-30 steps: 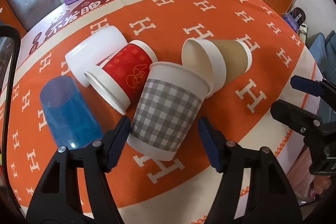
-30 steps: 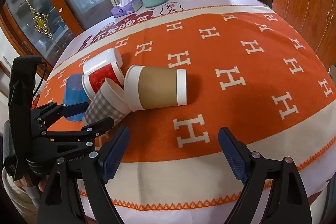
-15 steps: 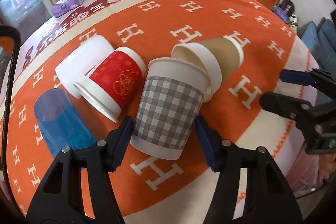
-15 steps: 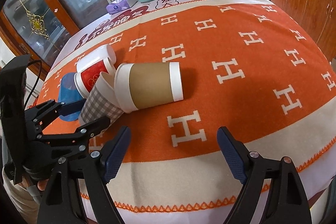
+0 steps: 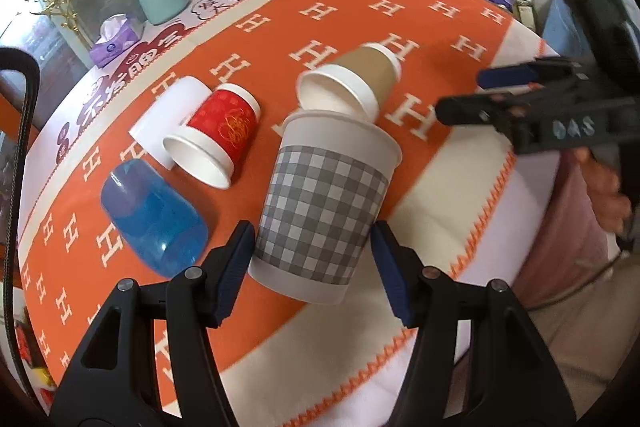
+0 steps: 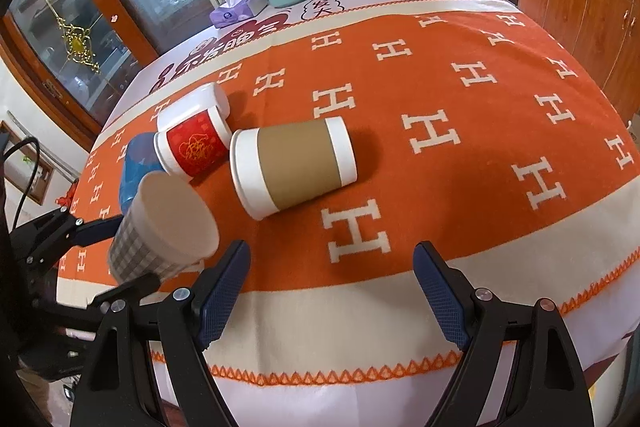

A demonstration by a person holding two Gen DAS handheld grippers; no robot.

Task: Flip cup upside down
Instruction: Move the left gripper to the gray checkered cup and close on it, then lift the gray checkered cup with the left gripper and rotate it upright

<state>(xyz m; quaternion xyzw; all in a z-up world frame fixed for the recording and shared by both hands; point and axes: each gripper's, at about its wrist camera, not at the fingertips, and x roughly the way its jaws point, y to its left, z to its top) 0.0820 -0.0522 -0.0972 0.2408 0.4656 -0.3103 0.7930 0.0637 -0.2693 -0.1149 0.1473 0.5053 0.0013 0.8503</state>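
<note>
While the left gripper (image 5: pixel 312 259) hugs the checked cup (image 5: pixel 324 215) near its base, mouth pointing away, the cup lies tipped, ready to turn over.
From the right wrist, the right gripper (image 6: pixel 332 291) gapes wide over bare blanket (image 6: pixel 460 99); the checked cup (image 6: pixel 168 227) sits far off to its left.

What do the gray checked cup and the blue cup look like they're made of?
The gray checked cup looks like matte paper: opaque white wall, rolled rim, printed check band. It sits between the left gripper's fingers. The blue cup looks like glossy translucent plastic, since the tablecloth pattern shows faintly through it and it carries bright highlights; tinted glass can't be ruled out.
</note>
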